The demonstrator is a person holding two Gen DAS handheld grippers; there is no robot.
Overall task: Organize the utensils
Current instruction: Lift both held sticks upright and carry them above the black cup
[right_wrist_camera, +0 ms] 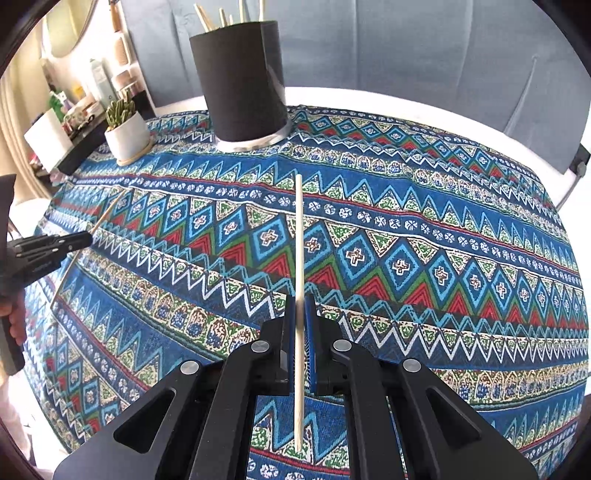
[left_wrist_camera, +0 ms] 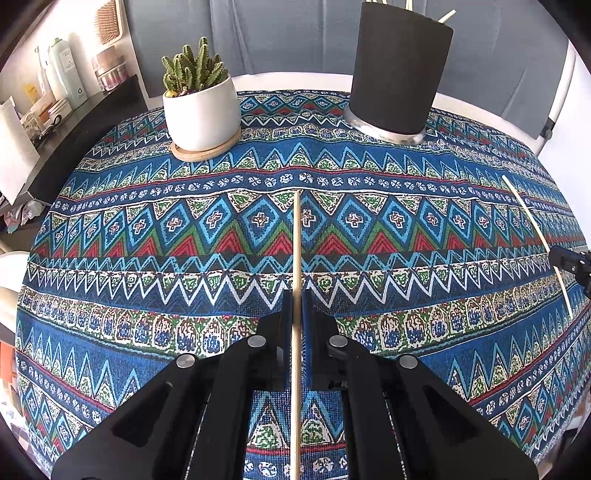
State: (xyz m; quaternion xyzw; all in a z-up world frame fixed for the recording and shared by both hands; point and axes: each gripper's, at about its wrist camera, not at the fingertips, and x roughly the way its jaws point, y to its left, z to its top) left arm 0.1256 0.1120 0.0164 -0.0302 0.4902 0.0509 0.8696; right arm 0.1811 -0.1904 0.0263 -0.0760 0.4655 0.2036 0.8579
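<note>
Chopsticks [right_wrist_camera: 229,16] in black holder [right_wrist_camera: 240,81] cut off by frame.

Left gripper [left_wrist_camera: 295,306], bottom centre: pads clamped on a thin wooden stick [left_wrist_camera: 296,240] running up mid-frame. Patterned blue tablecloth [left_wrist_camera: 147,258] beneath. Potted cactus [left_wrist_camera: 201,107], upper left. Black holder [left_wrist_camera: 400,70] with sticks, upper right. Second stick [left_wrist_camera: 532,229], right edge, beside another gripper [left_wrist_camera: 570,260].

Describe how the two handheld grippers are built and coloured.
Both the left gripper and the right gripper are matte black, with angular linkage arms, cut-out slots and round silver pivot pins. Their fingers carry blue ribbed pads. In the right view, the left one shows a black handle. No cables or sleeves are visible.
</note>
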